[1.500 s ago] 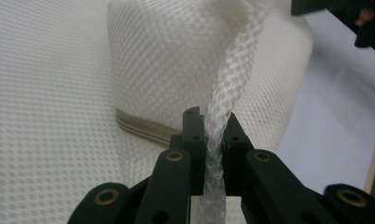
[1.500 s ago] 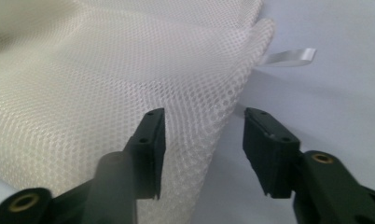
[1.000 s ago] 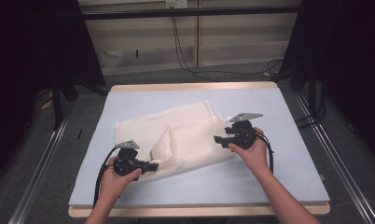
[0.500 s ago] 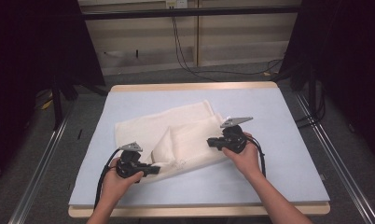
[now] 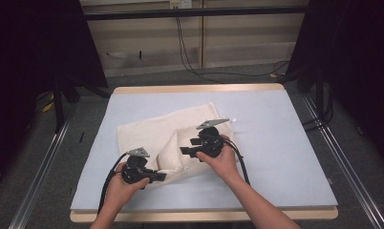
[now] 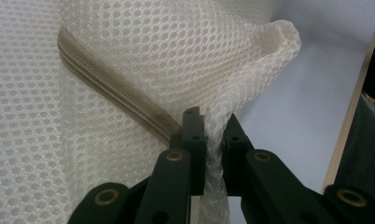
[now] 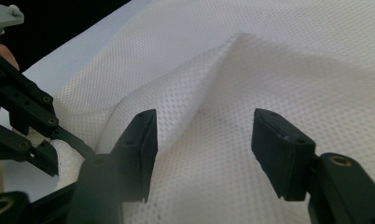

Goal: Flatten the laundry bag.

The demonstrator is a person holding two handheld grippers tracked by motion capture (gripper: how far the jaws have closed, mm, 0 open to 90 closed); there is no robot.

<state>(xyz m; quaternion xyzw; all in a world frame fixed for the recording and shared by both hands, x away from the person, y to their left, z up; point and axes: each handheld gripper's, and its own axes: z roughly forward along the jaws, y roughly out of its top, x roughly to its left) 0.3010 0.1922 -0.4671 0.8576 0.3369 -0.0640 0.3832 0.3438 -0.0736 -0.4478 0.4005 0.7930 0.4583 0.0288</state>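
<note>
High view: a cream mesh bag (image 5: 173,138) is lying crumpled on the pale blue table (image 5: 276,143), a little left of its centre and toward the near edge. The person's left hand (image 5: 118,183) is holding the left gripper (image 5: 157,176) at the bag's near left corner, its jaws pointing right into the cloth. The right hand (image 5: 223,160) is holding the right gripper (image 5: 184,150) over the middle of the bag, its jaws pointing left toward a raised fold. A black cable (image 5: 240,160) is trailing from the right gripper along the forearm. The two grippers are sitting near each other, the right one slightly farther from the person.

Left gripper view: the left gripper (image 6: 213,140) is clenching a bunched edge of the mesh bag (image 6: 153,56), the cloth being pinched tightly between the two black jaws. A beige zipper (image 6: 115,93) is running diagonally across the mesh and ending just beside the left-hand jaw. A rolled fold of the bag is rising above the jaws, with bare table (image 6: 307,98) lying to the right.

Right gripper view: the right gripper (image 7: 202,135) is hovering with its jaws spread apart, having just been widening, and a smooth stretch of the mesh bag (image 7: 269,60) is lying beneath the gap, not pressed by either pad. A soft ridge in the cloth is running away from the jaws. The left gripper (image 7: 50,149) is showing at the left edge, gripping the bag's corner.
</note>
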